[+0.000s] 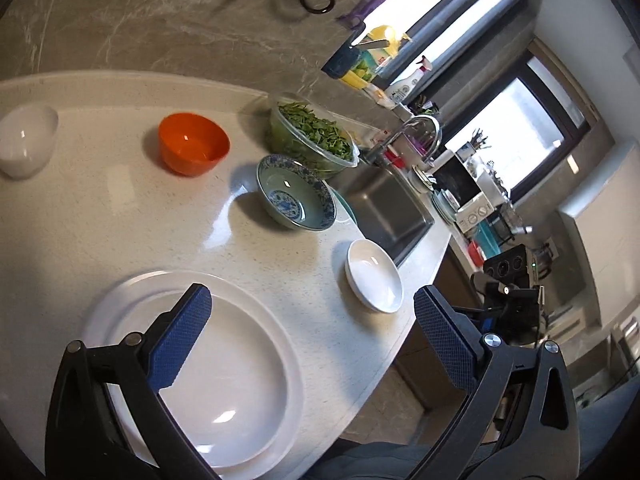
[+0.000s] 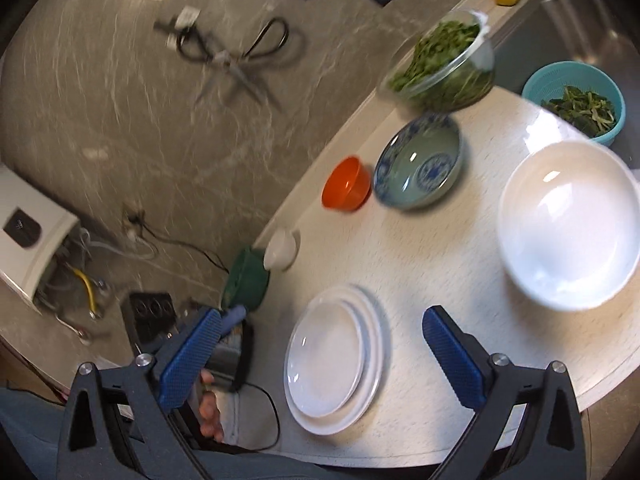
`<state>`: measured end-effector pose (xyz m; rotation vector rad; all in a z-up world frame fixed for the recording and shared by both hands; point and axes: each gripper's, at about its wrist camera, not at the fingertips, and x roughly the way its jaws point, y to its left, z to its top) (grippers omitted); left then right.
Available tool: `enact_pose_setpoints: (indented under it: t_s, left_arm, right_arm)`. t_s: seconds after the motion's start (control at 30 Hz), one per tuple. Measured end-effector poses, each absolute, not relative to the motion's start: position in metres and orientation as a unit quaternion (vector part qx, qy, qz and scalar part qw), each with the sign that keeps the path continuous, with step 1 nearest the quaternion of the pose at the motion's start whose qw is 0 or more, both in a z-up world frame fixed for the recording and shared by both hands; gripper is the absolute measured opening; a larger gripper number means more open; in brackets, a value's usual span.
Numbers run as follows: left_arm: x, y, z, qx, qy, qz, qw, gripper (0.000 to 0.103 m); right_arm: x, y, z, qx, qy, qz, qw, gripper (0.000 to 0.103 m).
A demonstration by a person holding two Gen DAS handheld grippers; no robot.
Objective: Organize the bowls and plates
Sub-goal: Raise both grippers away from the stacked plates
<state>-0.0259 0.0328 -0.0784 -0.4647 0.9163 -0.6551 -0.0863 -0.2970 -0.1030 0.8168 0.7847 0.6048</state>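
while both tools hang empty above the counter, the sorting looks only partly done.

progress: judging by the layout, the plates are gathered and the bowls are not; four bowls and one shallow dish sit apart from one another.

countertop (image 1: pixel 100 220): pale speckled stone, curved in the lens, carrying everything below.

plate stack (image 2: pixel 336 364): white plates nested one on another near the front edge; this part looks finished.

shallow white dish (image 1: pixel 374 276): alone near the counter edge, beside the sink (image 1: pixel 384 208), well apart from the stack.

blue and white bowl (image 1: pixel 296 192): upright, empty, just in front of the clear tub of greens (image 1: pixel 312 136).

orange bowl (image 1: pixel 193 143): upright, empty, left of the blue and white bowl, not touching it.

small white bowl (image 1: pixel 26 140): farthest left, well apart from the rest.

left gripper (image 1: pixel 312 312): jaws spread wide, holding nothing; one finger hovers over the plate stack, the other past the counter edge, the shallow white dish just ahead between them.

right gripper (image 2: pixel 320 334): jaws spread wide, holding nothing; the plate stack lies between its fingers, the shallow white dish off to its right.
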Motion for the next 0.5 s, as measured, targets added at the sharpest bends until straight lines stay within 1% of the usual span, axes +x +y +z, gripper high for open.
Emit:
enact_pose_setpoints:
  t_s: [0.17,0.33,0.43,0.5]
  left_arm:
    - [-0.019,-0.019,-0.090,-0.213,0.469,-0.271,0.813,0.103]
    - [-0.015,-0.084,-0.102,-0.244,0.494,-0.199,0.810,0.103]
    - [-0.018,-0.130,-0.114,-0.225,0.520,-0.179,0.804,0.103]
    - [-0.019,-0.151,-0.127,-0.232,0.532,-0.177,0.794,0.103]
  right_arm:
    - [-0.044,-0.369,-0.112,0.390,0.364,0.315,0.785,0.103]
    - [0.007,-0.430,-0.128,0.389,0.417,0.335,0.750,0.103]
    - [0.019,-0.460,-0.131,0.389,0.431,0.349,0.736,0.103]
    - [0.024,-0.473,-0.135,0.384,0.444,0.353,0.728,0.103]
